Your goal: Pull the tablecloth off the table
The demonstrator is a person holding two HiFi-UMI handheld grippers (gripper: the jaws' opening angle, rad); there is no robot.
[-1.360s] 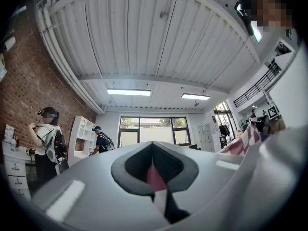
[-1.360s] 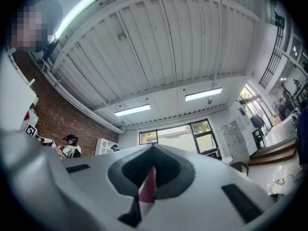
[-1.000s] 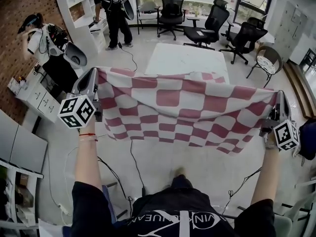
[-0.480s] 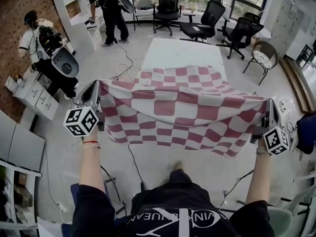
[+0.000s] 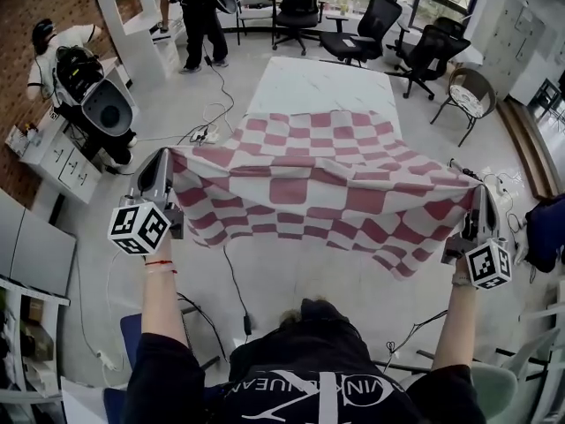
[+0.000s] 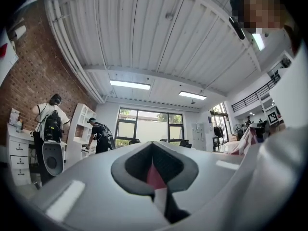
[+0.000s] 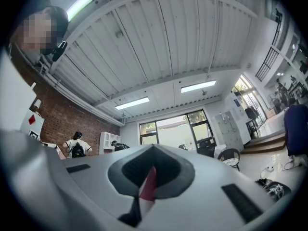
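Note:
A red-and-white checked tablecloth (image 5: pixel 322 193) hangs stretched between my two grippers, lifted in the air; its far edge still rests on the near end of the white table (image 5: pixel 318 87). My left gripper (image 5: pixel 168 162) is shut on the cloth's left corner, and a sliver of cloth (image 6: pixel 155 177) shows pinched between its jaws. At the cloth's right corner my right gripper (image 5: pixel 478 197) is shut on it too, with a strip of red-and-white cloth (image 7: pixel 148 186) caught between its jaws. Both gripper views point up at the ceiling.
Black office chairs (image 5: pixel 371 25) stand beyond the table, a round-backed chair (image 5: pixel 472 95) at the right. Two people work at the white shelves (image 5: pixel 132 16) on the left. Cables (image 5: pixel 221 113) lie on the floor around the table.
The cloth has been drawn further toward me, baring more of the table top. Both grippers have come back and a little lower, still holding the corners.

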